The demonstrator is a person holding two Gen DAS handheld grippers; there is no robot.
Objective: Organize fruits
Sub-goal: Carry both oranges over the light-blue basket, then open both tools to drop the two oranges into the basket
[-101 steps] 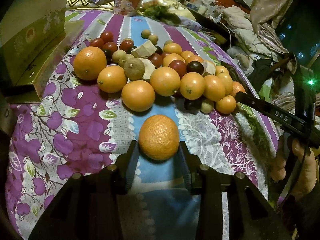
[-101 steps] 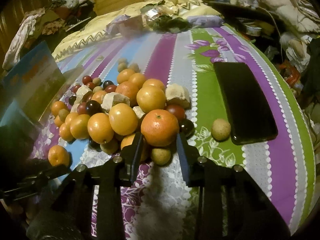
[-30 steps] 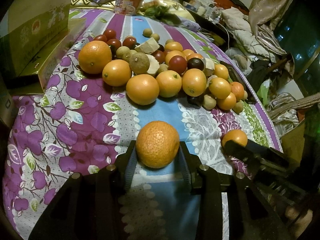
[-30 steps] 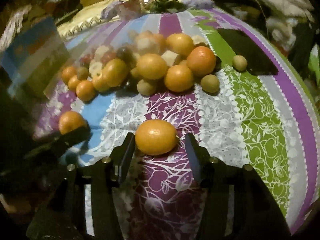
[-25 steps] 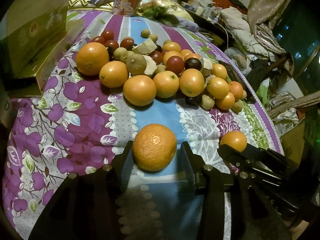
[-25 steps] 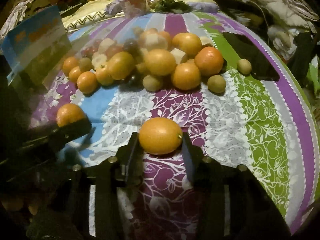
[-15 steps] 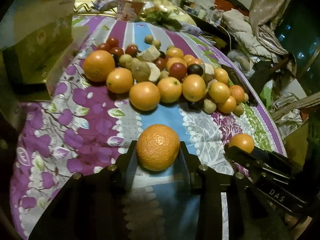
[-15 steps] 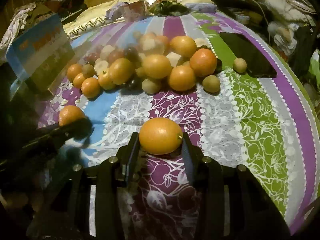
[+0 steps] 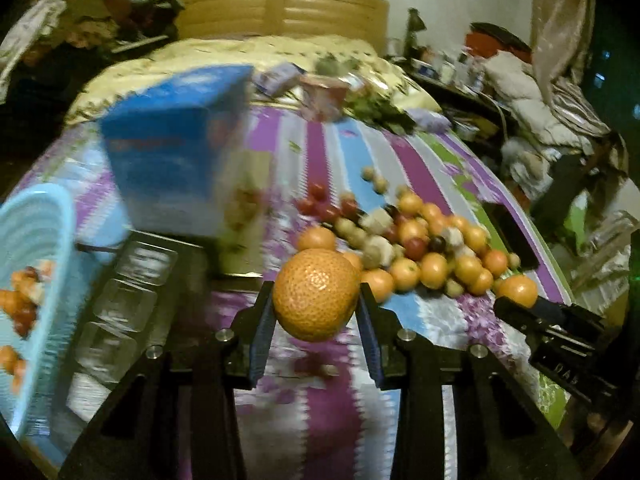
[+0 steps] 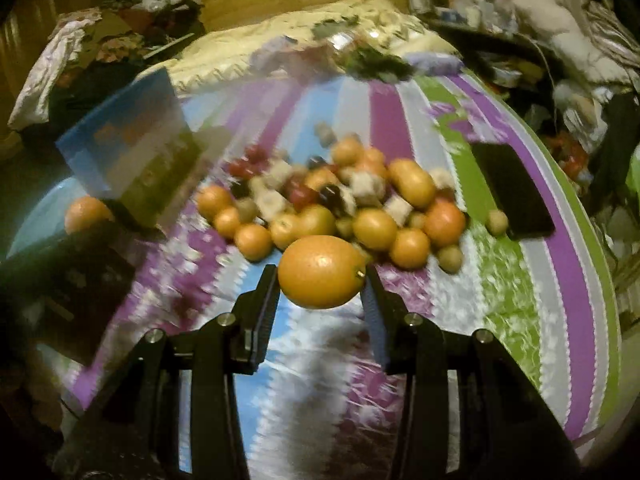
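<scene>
Left wrist view: my left gripper (image 9: 316, 312) clamps a dimpled round orange (image 9: 317, 294); my right gripper (image 10: 320, 292) – marked "DAS" – clamps a smooth oval orange (image 10: 321, 271).

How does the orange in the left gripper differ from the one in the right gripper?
The left gripper holds a round, coarsely pebbled orange; the right gripper holds a smooth orange, wider than tall. The smooth orange lies sideways with its stem nub against one finger; the pebbled orange's end faces the camera. Both are clamped, lifted off the bedspread.
</scene>
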